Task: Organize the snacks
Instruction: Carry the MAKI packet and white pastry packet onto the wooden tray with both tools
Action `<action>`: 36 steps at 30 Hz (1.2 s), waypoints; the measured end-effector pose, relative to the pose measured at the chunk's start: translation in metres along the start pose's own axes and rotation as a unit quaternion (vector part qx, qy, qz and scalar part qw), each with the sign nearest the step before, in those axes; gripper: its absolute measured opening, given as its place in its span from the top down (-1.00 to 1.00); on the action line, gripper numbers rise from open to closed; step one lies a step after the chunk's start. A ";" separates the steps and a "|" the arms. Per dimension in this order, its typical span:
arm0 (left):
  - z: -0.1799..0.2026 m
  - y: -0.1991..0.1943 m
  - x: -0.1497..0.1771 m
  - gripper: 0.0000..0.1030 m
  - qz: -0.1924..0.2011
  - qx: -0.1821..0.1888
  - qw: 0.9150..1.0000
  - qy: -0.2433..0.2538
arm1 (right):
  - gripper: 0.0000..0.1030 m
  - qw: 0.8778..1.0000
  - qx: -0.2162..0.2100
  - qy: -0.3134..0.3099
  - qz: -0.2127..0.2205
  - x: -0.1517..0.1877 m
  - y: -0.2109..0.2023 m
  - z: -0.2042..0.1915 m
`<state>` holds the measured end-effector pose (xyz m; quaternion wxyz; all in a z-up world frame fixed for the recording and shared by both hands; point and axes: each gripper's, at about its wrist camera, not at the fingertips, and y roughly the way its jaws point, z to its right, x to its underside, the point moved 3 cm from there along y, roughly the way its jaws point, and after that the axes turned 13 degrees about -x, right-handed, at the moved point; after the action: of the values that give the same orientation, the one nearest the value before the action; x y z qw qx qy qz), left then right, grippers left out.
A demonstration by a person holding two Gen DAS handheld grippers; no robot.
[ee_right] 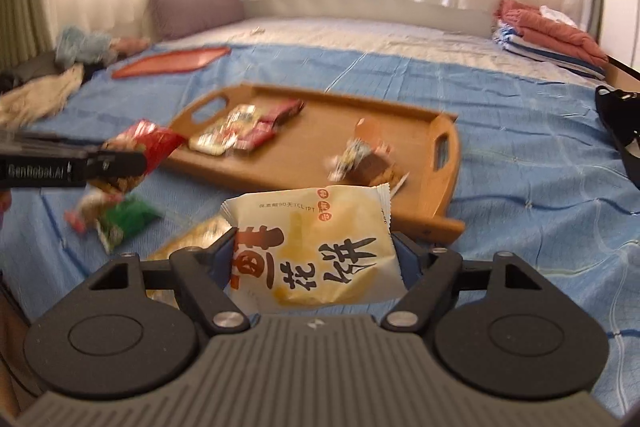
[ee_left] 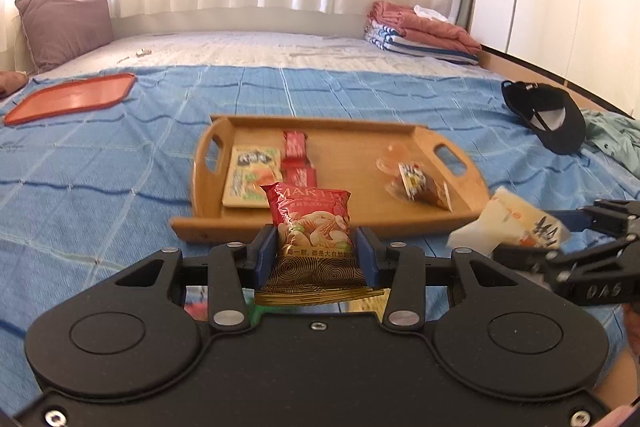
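Both tongs are clamped on snack packets above the blue bedspread (ee_left: pixel 120 147). Left gripper (ee_left: pixel 316 251) has its blue pads pressed narrowly against the sides of a red nut packet (ee_left: pixel 310 223), which stands upright between them, red on top with pictured nuts and a dark gold-patterned lower half. Right gripper (ee_right: pixel 316 259) stands wider, its jaws closed on a cream pastry packet (ee_right: pixel 316 247) with big brown characters, puffy and tilted.

Only the right wrist view shows loose snacks lying on the bedspread near the tongs: a green packet (ee_right: pixel 128 223) and a yellowish one (ee_right: pixel 192 235) partly under the gripper, plus a heap of clothes (ee_right: pixel 48 87) at far left. Only the left wrist view shows the black cap (ee_left: pixel 548 119) whole.

Beyond the tongs sits the wooden tray (ee_left: pixel 460 203) with cut-out handles. Inside, at its left end, lie a beige flat packet (ee_left: pixel 248 179) and red wrapped bars (ee_left: pixel 296 159) touching it; toward the right end lie a clear jelly cup (ee_left: pixel 390 157) and a brown triangular packet (ee_left: pixel 424 187). Farther off, an orange tray (ee_left: pixel 72 97) rests on the bedspread, apparently bare, and folded blankets (ee_left: pixel 420 31) sit by the curtain
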<state>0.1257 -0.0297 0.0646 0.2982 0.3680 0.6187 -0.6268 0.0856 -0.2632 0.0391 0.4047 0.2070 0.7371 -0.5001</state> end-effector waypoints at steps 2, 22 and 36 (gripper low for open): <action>-0.004 0.004 -0.011 0.21 0.000 -0.002 1.000 -0.003 | -0.52 1.000 0.002 0.019 0.006 -0.013 -0.001 0.007; -0.029 0.143 -0.122 0.21 -0.063 0.003 0.996 -0.067 | -0.54 0.986 0.037 0.163 -0.020 -0.132 0.077 0.102; -0.018 0.243 -0.136 0.20 -0.093 -0.010 0.994 -0.048 | -0.55 0.977 0.074 0.183 -0.077 -0.146 0.171 0.133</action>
<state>0.4042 -0.0364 0.0433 0.2718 0.2753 0.6414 -0.6625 0.3446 -0.2979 0.0362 0.2073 0.2667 0.7734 -0.5364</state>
